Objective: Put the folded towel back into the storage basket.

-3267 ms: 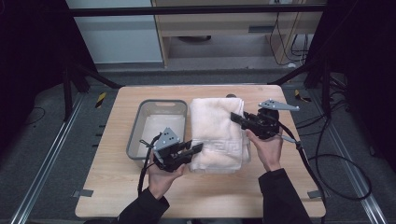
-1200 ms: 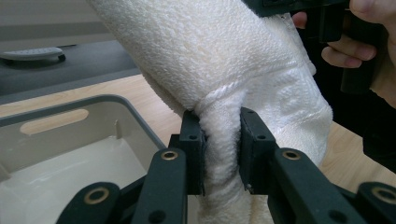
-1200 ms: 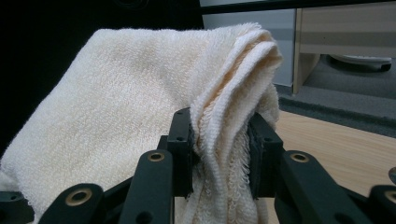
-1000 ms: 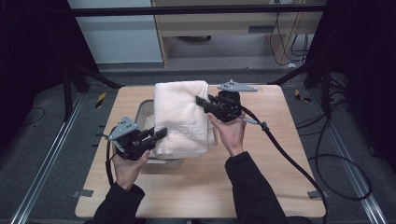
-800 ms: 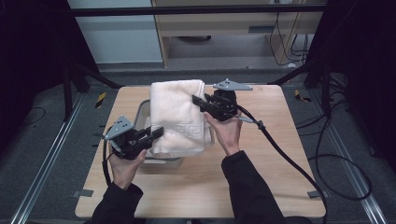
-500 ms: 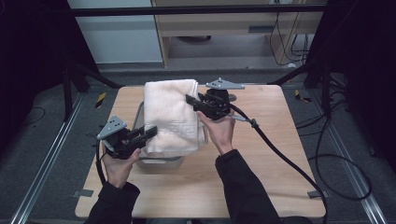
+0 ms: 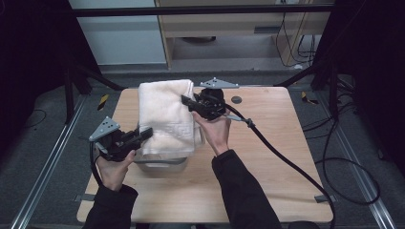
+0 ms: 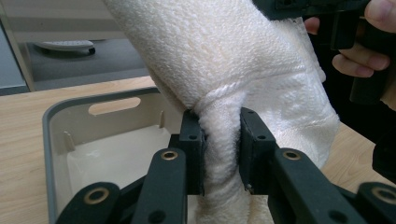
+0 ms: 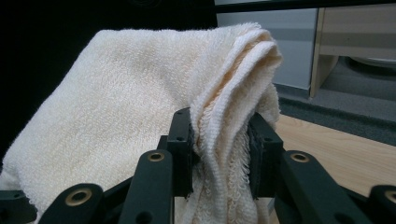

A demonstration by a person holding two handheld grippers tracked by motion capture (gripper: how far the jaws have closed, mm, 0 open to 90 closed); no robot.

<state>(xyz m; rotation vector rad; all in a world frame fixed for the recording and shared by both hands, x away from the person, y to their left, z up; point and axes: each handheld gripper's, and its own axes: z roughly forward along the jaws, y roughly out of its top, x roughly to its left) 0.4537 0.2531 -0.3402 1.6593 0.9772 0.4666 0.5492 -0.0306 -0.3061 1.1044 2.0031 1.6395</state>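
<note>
Two grippers, left (image 7: 143, 134) and right (image 7: 187, 101), each clamped on folded cream towel (image 7: 167, 119), held above grey bin (image 8: 56, 121), seemingly clear of its floor.

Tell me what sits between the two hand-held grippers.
The folded cream towel spans from the left hand-held gripper to the right hand-held gripper, above the grey bin, per the high view.

towel (image 7: 167, 117): hangs over bin (image 7: 160, 161), on table's (image 7: 277, 157) left half | left gripper (image 7: 144, 134): at towel's near-left corner | right gripper (image 7: 187, 101): at towel's far-right edge
</note>
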